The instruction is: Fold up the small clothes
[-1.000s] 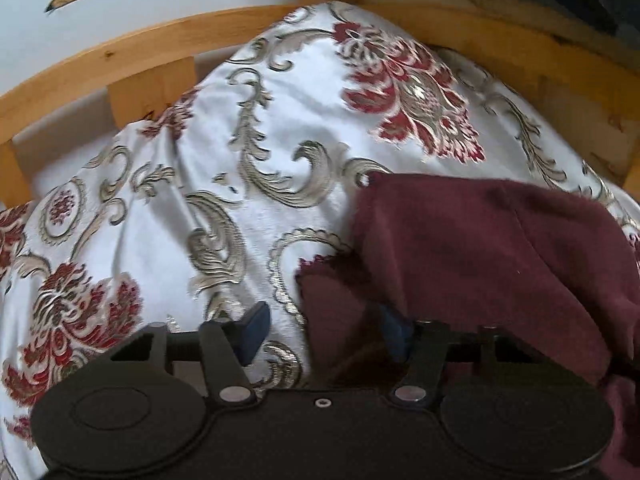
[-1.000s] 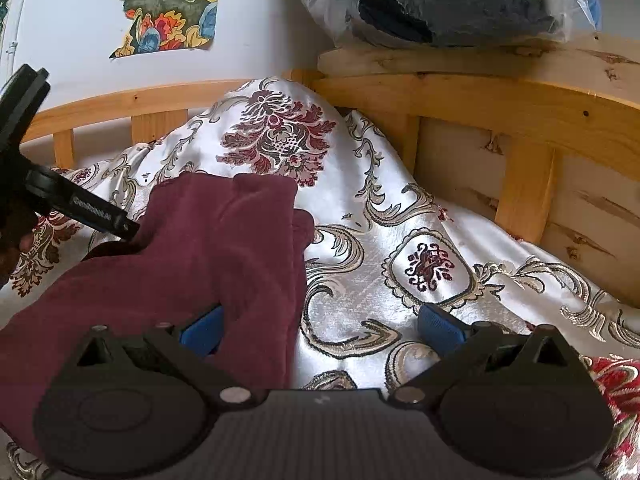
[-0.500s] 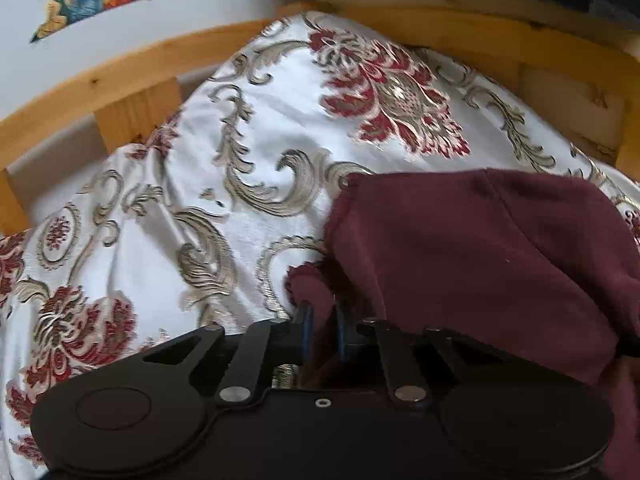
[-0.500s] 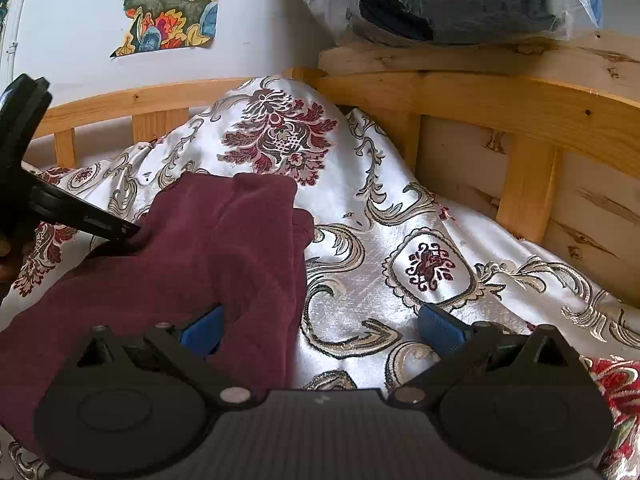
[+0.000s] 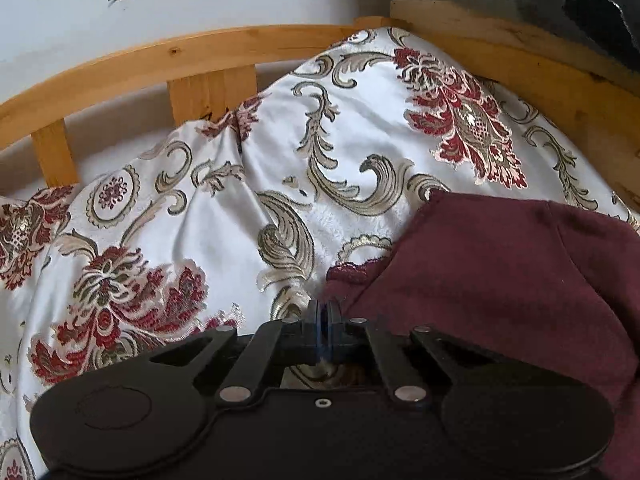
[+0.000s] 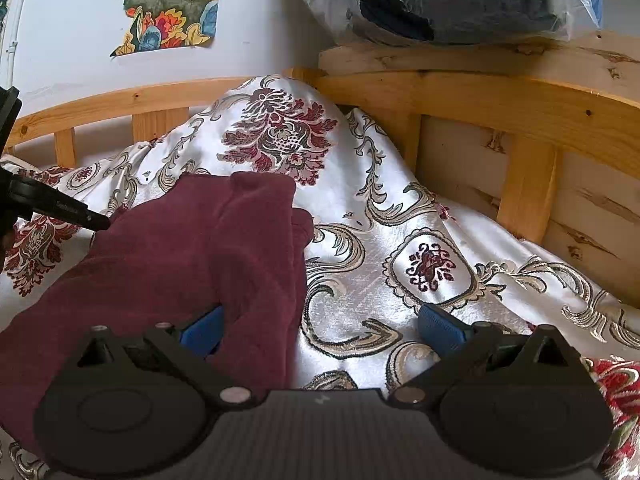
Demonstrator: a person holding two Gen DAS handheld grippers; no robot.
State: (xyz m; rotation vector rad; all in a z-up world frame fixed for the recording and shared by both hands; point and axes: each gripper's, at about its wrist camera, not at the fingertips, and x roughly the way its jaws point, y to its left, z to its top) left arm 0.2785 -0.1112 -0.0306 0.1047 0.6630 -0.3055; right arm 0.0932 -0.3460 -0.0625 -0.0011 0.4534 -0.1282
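A maroon garment (image 5: 500, 280) lies on the patterned satin bedspread (image 5: 248, 216). In the left wrist view my left gripper (image 5: 322, 312) is shut on the garment's lacy left edge, which runs taut from the fingertips. In the right wrist view the same garment (image 6: 180, 256) fills the left half, and the left gripper (image 6: 94, 221) nips its far left edge. My right gripper (image 6: 320, 330) stands open over the garment's right hem. Its left pad (image 6: 202, 330) is partly tucked behind the cloth and its right pad (image 6: 440, 328) is over bare bedspread.
A wooden bed rail (image 6: 460, 96) with slats runs behind and to the right. On its top sits a plastic-wrapped bundle of dark fabric (image 6: 440, 0). A colourful picture (image 6: 168, 8) hangs on the white wall. The bedspread rises in a hump (image 6: 280, 136) behind the garment.
My left gripper's jaws closed from wide open onto the garment's left edge, then drew it leftward. The right gripper has not moved.
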